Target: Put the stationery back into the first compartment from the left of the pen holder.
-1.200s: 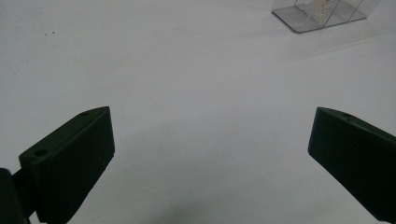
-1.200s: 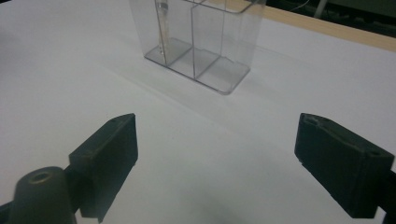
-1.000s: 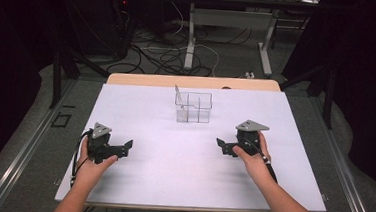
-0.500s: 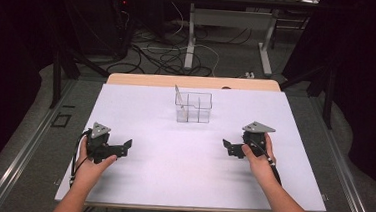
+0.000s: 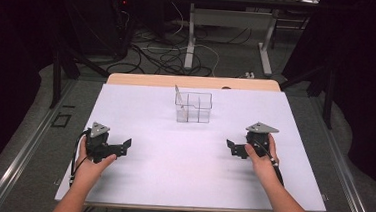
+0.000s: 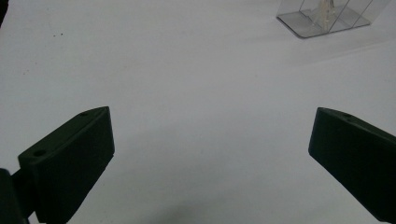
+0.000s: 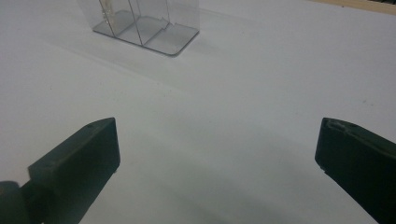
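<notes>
A clear plastic box with inner dividers stands at the back middle of the white table; a thin pale piece leans in its left compartment. The same box shows at the top of the left gripper view and the right gripper view. My left gripper rests low at the table's left, held by a hand, jaws wide apart and empty. My right gripper sits at the right, also open and empty. Both point inward toward the table's middle.
A wooden strip edges the table's far side. Beyond it, cables lie on the floor around the legs of another desk. Dark curtains close both sides.
My right gripper has drawn back toward the right and slightly nearer to the person. The left gripper has stayed in place.
</notes>
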`<action>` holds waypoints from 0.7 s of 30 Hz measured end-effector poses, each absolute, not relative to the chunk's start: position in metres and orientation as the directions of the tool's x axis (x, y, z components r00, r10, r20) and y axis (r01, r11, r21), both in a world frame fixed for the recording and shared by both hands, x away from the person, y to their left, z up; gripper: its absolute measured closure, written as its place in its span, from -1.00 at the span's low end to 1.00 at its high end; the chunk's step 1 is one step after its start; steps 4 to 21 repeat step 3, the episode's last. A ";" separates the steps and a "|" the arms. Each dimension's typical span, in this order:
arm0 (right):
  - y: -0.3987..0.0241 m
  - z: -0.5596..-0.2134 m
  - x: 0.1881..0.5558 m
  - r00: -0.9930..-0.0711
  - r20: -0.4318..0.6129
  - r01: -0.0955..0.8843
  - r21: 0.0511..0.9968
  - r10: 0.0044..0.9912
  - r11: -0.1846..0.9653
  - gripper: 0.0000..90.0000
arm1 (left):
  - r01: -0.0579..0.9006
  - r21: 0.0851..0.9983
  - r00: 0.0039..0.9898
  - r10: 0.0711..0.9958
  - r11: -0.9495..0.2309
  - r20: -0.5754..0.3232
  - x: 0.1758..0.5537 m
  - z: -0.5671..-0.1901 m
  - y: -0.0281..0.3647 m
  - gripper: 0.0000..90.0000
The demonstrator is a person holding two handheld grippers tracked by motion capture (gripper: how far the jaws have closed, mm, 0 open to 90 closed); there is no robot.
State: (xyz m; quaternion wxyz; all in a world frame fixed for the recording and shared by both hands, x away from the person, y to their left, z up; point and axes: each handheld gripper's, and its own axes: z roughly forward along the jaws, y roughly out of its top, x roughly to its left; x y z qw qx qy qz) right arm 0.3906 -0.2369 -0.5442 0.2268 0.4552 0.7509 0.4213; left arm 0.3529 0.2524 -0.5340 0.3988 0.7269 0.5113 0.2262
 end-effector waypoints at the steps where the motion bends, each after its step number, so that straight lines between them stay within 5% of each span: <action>1: -0.237 -0.544 0.391 -0.481 0.042 0.494 0.838 0.876 0.231 -1.00 | 0.562 0.812 0.375 0.923 -0.154 -0.085 0.353 -0.534 0.253 -1.00; 21: -0.238 -0.545 0.391 -0.478 0.035 0.496 0.835 0.877 0.237 -1.00 | 0.562 0.812 0.377 0.923 -0.156 -0.084 0.354 -0.534 0.252 -1.00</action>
